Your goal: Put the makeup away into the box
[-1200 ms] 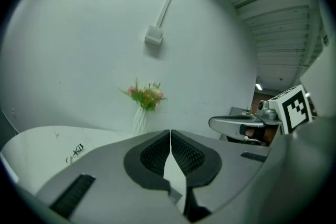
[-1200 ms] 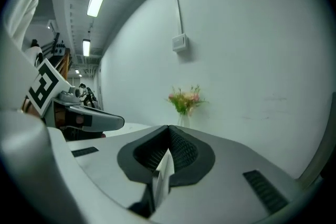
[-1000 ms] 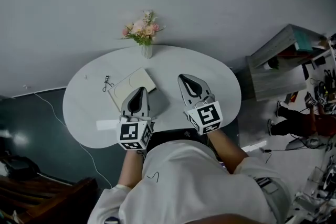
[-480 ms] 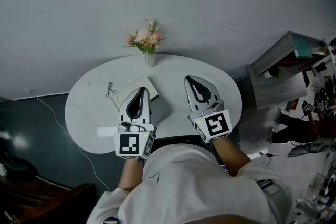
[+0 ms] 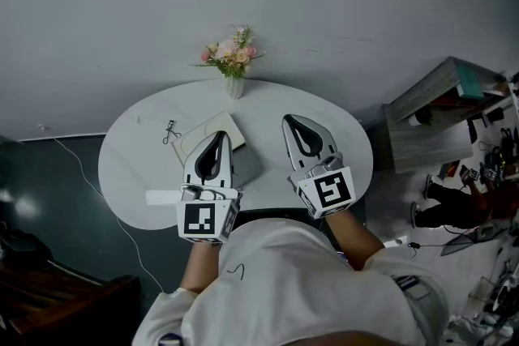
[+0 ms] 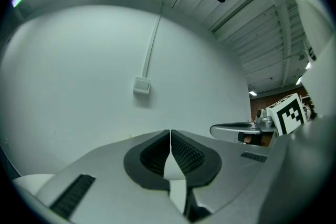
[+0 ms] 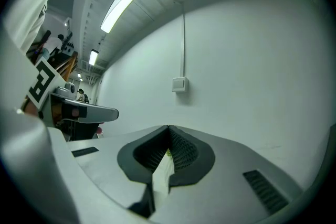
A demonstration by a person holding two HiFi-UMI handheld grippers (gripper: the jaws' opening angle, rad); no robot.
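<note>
Head view looks steeply down on a pale oval table (image 5: 130, 174) set against a plain wall. Your left gripper (image 5: 220, 137) and right gripper (image 5: 287, 122) hang side by side over the near half of the table, both pointing toward the wall.

In the left gripper view, the left gripper (image 6: 170, 136) has its ribbed pads pressed together with nothing between them. The right gripper view shows the right gripper (image 7: 168, 131) clenched the same way, also empty. Both cameras face only bare wall.

A flat white box (image 5: 203, 135) lies left of centre on the table, partly under your left gripper. You cannot tell from here whether it is open. Just left of the box, toward the upper left edge of the table, lies a small dark wiry makeup tool (image 5: 169, 130), possibly an eyelash curler. A vase of pink flowers (image 5: 233, 65) stands at the far edge, near the box.

Likely risks:
- Reaching down with the jaws closed would push the tool instead of gripping it.
- The tool is thin and lies flat, so the pads may slip and skid it toward the table edge.
- If the box is closed, the tool has nowhere to go.
- A wide swing of the left gripper could tip the vase.
</note>
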